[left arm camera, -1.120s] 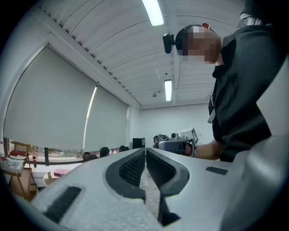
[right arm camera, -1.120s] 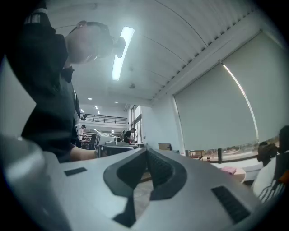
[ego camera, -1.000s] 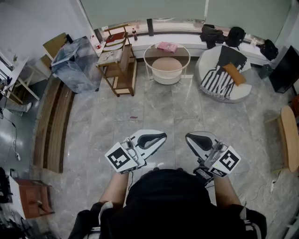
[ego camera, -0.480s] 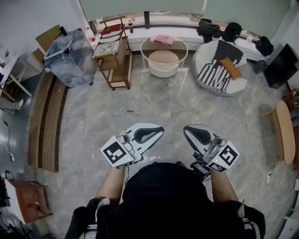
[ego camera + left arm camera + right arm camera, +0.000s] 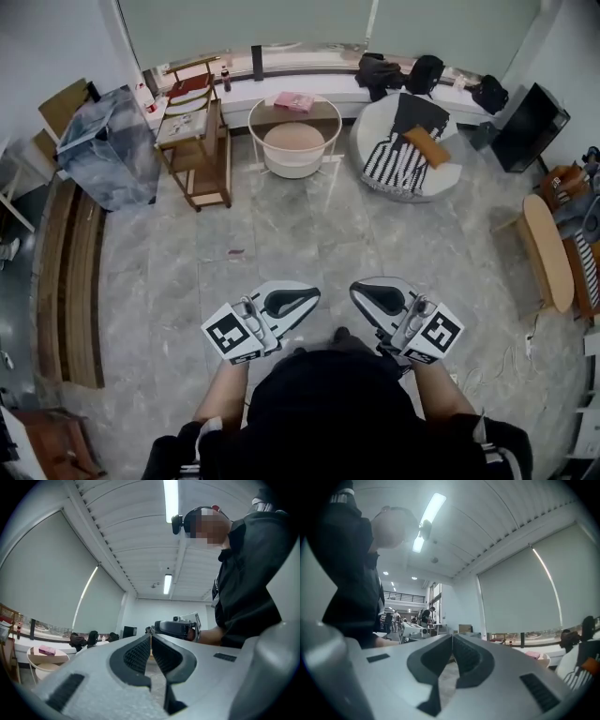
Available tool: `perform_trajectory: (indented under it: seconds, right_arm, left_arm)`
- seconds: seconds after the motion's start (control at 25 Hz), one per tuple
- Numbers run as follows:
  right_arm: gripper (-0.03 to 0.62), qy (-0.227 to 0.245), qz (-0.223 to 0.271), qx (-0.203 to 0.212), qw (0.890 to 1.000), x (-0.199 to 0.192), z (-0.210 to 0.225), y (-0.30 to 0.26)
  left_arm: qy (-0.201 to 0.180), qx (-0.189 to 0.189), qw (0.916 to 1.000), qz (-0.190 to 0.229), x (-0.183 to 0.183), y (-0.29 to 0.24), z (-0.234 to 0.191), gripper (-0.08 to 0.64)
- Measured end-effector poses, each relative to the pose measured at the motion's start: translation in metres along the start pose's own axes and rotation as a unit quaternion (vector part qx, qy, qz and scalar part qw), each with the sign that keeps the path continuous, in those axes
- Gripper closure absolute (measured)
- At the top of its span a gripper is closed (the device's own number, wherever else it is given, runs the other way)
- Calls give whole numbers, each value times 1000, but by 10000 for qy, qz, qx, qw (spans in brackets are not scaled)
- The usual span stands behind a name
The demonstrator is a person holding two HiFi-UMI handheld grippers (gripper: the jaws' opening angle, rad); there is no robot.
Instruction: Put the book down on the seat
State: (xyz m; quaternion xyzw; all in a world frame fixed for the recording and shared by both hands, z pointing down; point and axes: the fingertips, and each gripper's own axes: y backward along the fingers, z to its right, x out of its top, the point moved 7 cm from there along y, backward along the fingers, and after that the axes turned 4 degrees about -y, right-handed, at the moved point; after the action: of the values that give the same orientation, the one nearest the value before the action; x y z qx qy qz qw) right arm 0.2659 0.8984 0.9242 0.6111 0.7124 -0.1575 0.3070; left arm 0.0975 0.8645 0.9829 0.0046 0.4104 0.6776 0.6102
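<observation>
I am holding the left gripper (image 5: pixel 315 297) and the right gripper (image 5: pixel 356 293) low before my body, both with jaws pressed together and nothing between them. Compared with a second ago they are sitting a little lower and closer to me, and the whole room is lying further left, so I judge the carrying is not yet begun. The pink book (image 5: pixel 293 101) is still resting on the round tabletop (image 5: pixel 250 120), well apart from me, near the round cushioned seat (image 5: pixel 442 174).

Black top (image 5: pixel 328 403), white left gripper (image 5: pixel 315 295) and right gripper (image 5: pixel 354 291) bearing square-marker cubes (image 5: pixel 232 335).
</observation>
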Motion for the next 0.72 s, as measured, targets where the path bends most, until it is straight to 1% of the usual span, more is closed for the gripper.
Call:
perform_trajectory:
  seconds: [0.08, 0.16, 0.32, 0.4, 0.48, 0.52, 0.64, 0.72]
  right_arm:
    - [563, 15, -51, -19, 10000, 1, 3, 1]
    - [563, 23, 16, -35, 10000, 5, 10, 0]
    - [563, -65, 86, 78, 9999, 0, 20, -6]
    - [563, -34, 18, 76, 10000, -6, 33, -8]
    - [563, 41, 50, 99, 9999, -6, 51, -16]
    - [563, 97, 123, 202, 9997, -2, 59, -20]
    - [563, 291, 538, 824, 9947, 12, 71, -25]
    - [563, 371, 675, 1025, 9917, 18, 89, -28]
  left_arm:
    - [36, -33, 10000, 21, -3, -3, 0, 531]
    - [53, -44, 10000, 10, -4, -5, -4, 531]
    - [4, -42, 9999, -116, -10, -8, -11, 531]
    - [-42, -9, 9998, -171, -10, -10, -14, 531]
    - [-130, 54, 9995, -265, -6, -14, -23, 531]
    - [-196, 100, 9992, -344, -4, -16, -30, 531]
    - [-337, 254, 9976, -545, -4, -29, -50, 531]
    - [-307, 328, 9974, -557, -4, -42, -72, 531]
